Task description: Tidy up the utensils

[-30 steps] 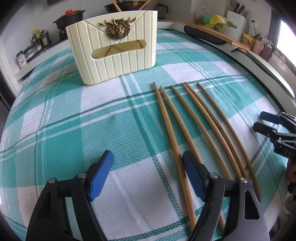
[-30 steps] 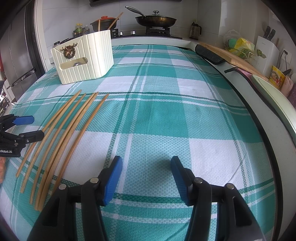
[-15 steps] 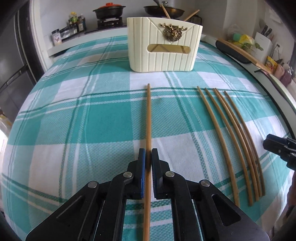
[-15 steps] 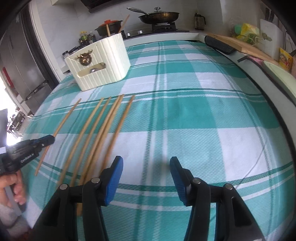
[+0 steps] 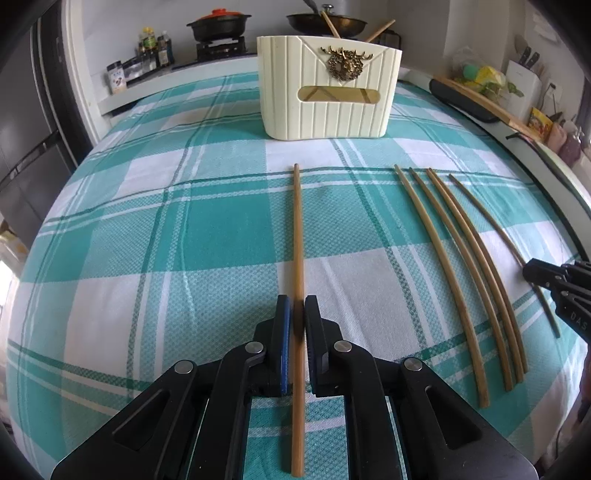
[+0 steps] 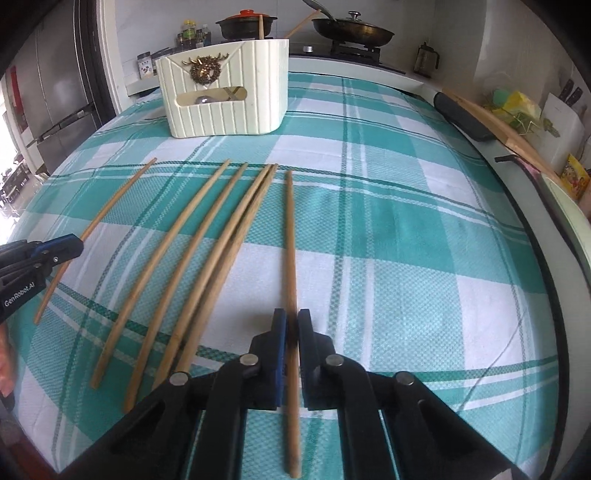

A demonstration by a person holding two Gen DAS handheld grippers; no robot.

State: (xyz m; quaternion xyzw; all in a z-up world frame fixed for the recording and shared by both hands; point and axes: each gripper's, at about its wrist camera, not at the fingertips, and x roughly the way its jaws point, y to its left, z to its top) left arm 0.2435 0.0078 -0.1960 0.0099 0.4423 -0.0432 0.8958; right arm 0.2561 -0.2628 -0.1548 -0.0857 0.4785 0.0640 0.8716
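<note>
My left gripper (image 5: 294,314) is shut on a wooden chopstick (image 5: 297,229) that points toward the cream utensil holder (image 5: 328,88) at the far side of the table. My right gripper (image 6: 291,325) is shut on another chopstick (image 6: 290,236), the rightmost of the row. Several loose chopsticks (image 6: 207,251) lie on the checked cloth between the two grippers; they also show in the left wrist view (image 5: 458,251). The holder (image 6: 225,92) has chopsticks standing in it. The left gripper shows at the left edge of the right wrist view (image 6: 70,245).
The teal and white checked cloth (image 5: 147,236) covers the table. Behind it a stove holds a pot (image 5: 218,26) and a pan (image 6: 351,27), with spice jars (image 5: 151,48) beside it. A wooden board (image 6: 487,122) and a knife block (image 5: 522,88) stand on the right counter.
My left gripper closed on the leftmost chopstick and carried it left, apart from the row. My right gripper moved left and closed on the rightmost chopstick.
</note>
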